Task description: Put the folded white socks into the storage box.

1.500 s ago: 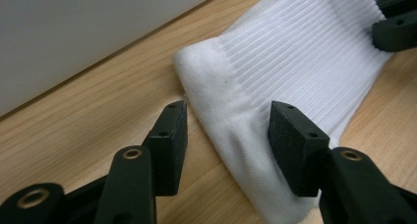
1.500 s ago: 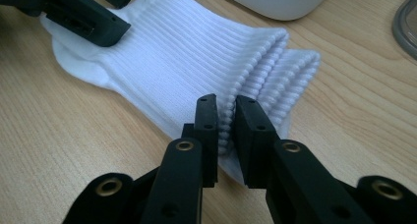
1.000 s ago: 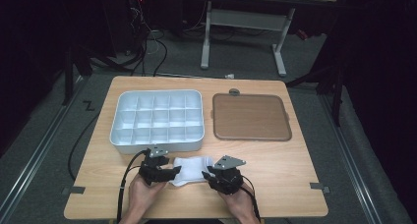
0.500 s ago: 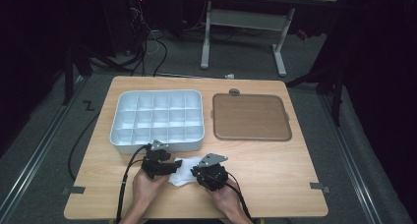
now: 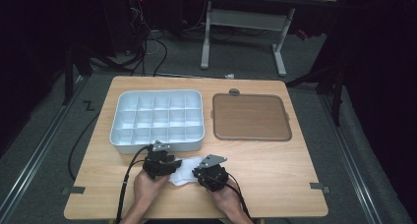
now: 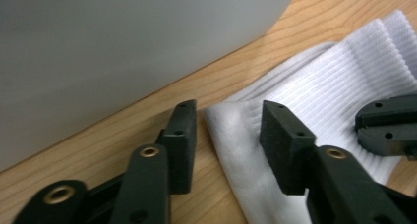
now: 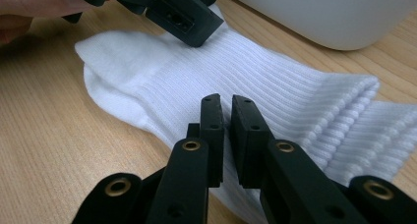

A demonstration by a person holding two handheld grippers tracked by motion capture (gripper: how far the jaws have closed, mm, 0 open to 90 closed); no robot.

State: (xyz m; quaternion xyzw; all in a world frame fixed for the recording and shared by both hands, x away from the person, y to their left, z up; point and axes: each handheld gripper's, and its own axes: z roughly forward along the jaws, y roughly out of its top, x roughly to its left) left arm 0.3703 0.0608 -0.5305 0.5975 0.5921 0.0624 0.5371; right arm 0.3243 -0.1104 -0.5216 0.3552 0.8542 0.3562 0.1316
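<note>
A white ribbed sock (image 5: 186, 169) lies flat on the wooden table near its front edge, between my two grippers. My left gripper (image 5: 171, 166) is at the sock's left end. In the left gripper view this gripper (image 6: 228, 135) stands open, one jaw on bare wood and the other over the sock's (image 6: 314, 96) smooth rounded end. My right gripper (image 5: 197, 173) is at the sock's right side. In the right gripper view it (image 7: 226, 121) is shut to a thin slit over the sock's (image 7: 236, 71) near edge, and no cloth is seen between the jaws.
A white compartment tray (image 5: 157, 144) stands just behind the sock, its wall close to both grippers (image 6: 123, 47). A brown square mat (image 5: 251, 117) lies to the tray's right. The table's front edge is right behind the hands.
The right gripper has moved left toward the sock and the left gripper. The left gripper has shifted a little toward the tray.
</note>
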